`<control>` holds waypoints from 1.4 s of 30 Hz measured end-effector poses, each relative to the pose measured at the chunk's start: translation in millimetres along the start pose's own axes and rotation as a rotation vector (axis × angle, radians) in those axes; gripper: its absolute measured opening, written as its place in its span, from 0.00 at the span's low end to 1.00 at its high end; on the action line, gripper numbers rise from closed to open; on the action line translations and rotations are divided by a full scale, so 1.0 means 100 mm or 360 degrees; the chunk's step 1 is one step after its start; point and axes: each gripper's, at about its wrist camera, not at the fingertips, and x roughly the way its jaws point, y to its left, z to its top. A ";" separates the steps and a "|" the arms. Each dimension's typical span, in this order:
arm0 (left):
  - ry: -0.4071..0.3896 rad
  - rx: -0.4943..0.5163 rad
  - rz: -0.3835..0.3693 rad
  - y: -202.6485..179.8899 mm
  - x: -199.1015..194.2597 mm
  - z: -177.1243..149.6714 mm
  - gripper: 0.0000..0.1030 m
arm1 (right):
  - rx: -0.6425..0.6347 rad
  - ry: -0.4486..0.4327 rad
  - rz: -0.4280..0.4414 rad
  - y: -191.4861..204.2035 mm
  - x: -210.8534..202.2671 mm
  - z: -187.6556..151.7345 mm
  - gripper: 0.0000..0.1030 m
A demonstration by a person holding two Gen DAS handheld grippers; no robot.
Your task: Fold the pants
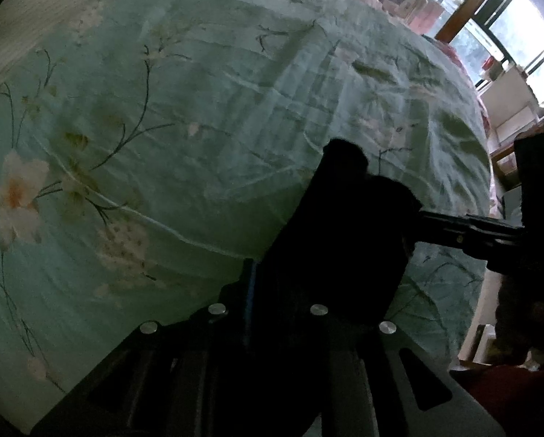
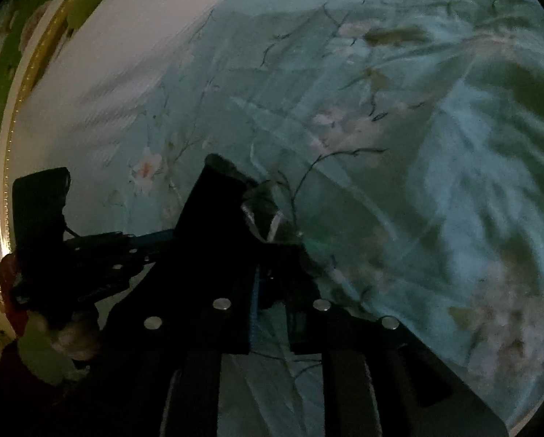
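So this was early in the fold, the bit where both ends get picked up. The pants (image 1: 330,247) were black and bunched right over the tips of my left claw (image 1: 348,189), hanging just below centre in the left view, with the green flowery bed sheet (image 1: 199,109) spread out behind them from 9 to 2 o'clock. My right claw (image 2: 246,196) had the same dark cloth piled on its tips, plus a greyish shiny patch of it at about 1 o'clock from them. Both claws looked nearly together, only a narrow gap, but it was so dark that I honestly couldn't tell whether the pads were biting the cloth or it was just draped on them. The other claw sat off at 3 o'clock in the left view, level with mine. My guess for the next move: check that both grips hold, keep the hands level, then carry that edge across the bed so the halves land lined up, no twist.
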 end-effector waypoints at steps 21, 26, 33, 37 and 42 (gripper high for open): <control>0.0215 0.0044 -0.0184 -0.17 0.51 0.33 0.50 | 0.0230 -0.0035 0.0238 -0.29 0.19 -0.22 0.11; 0.0210 0.0047 -0.0241 -0.29 0.60 0.44 0.25 | 0.0218 -0.0026 0.0254 -0.30 0.16 -0.24 0.11; 0.0088 0.0045 -0.0252 -0.38 0.33 0.36 0.10 | 0.0125 -0.0023 0.0343 -0.10 0.08 -0.16 0.11; -0.0037 -0.0015 -0.0293 -0.29 -0.06 0.27 0.10 | -0.0002 -0.0012 0.0547 0.10 -0.05 -0.12 0.11; -0.0190 -0.0046 -0.0286 -0.13 -0.55 0.00 0.10 | -0.0149 0.0060 0.0773 0.44 -0.12 -0.15 0.11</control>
